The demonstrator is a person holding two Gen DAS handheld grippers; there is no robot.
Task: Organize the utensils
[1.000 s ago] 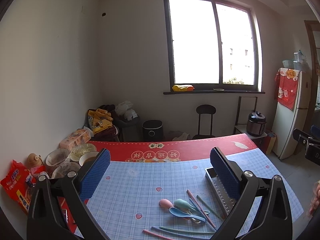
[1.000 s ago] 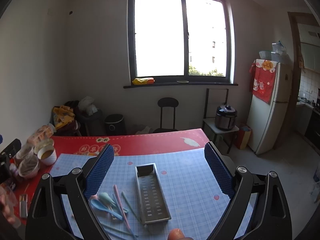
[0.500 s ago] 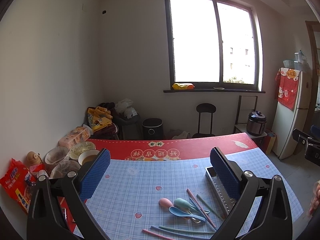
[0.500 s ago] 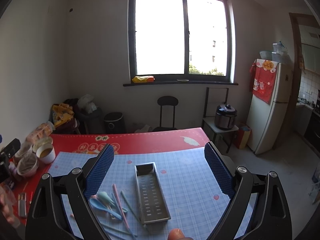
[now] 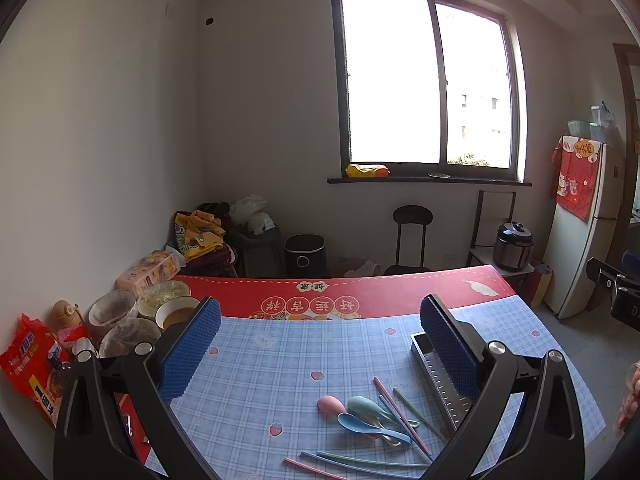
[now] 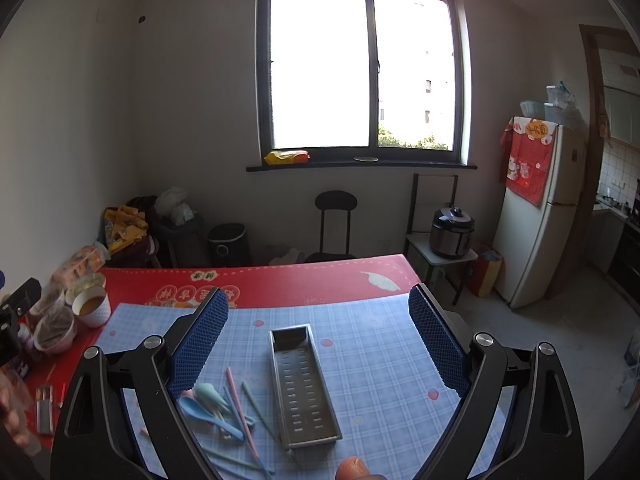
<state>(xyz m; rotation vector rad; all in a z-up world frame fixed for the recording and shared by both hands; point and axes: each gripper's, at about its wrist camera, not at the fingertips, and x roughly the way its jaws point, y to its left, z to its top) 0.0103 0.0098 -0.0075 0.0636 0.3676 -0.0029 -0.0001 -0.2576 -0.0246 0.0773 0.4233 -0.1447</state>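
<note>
A pile of utensils lies on the blue checked mat: a pink spoon [image 5: 330, 405], a green spoon [image 5: 366, 405], a blue spoon [image 5: 360, 424] and pink and green chopsticks [image 5: 400, 414]. A perforated metal tray [image 6: 305, 384] lies to their right, lengthwise and empty. The utensils also show in the right wrist view [image 6: 216, 404]. My left gripper [image 5: 320, 344] is open and empty, held above the mat behind the pile. My right gripper [image 6: 318, 336] is open and empty above the tray's far end.
Bowls and cups of food [image 5: 160, 304] and a red snack bag [image 5: 34, 364] crowd the table's left edge. A cup of brown liquid [image 6: 93, 306] stands there too. Behind the table are a stool [image 6: 335, 220], a rice cooker [image 6: 452, 232] and a fridge [image 6: 536, 216].
Both grippers have tilted very slightly, so the scene shifts a little. Nothing on the table has moved.
</note>
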